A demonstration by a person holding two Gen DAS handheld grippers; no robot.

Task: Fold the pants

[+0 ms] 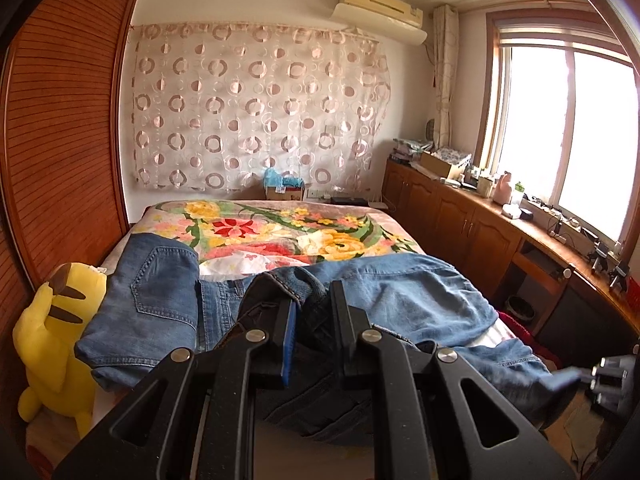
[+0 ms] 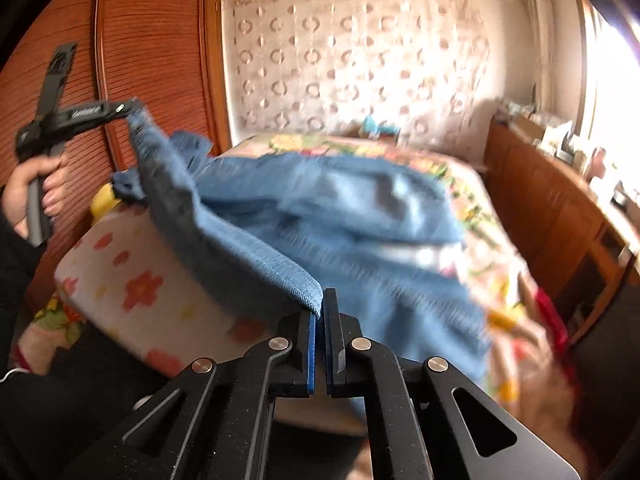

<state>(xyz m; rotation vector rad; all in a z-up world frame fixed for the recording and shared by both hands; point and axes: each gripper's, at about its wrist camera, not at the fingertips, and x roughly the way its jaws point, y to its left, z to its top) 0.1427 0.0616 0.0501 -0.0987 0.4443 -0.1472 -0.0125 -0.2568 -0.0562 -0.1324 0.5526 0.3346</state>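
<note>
Both hand-held grippers grasp the jeans [image 2: 328, 216]: the left hand-held gripper [image 1: 310, 304] pinches bunched denim at lower centre of its frame, the right hand-held gripper [image 2: 320, 312] is clenched on an edge. The pants drape over the bed [image 1: 256, 216]. Best to lift evenly, keeping the held edge taut before folding over.

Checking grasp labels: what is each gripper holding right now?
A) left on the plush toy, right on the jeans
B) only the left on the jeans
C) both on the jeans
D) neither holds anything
C: the left gripper and the right gripper each pinch an edge of the jeans.
</note>
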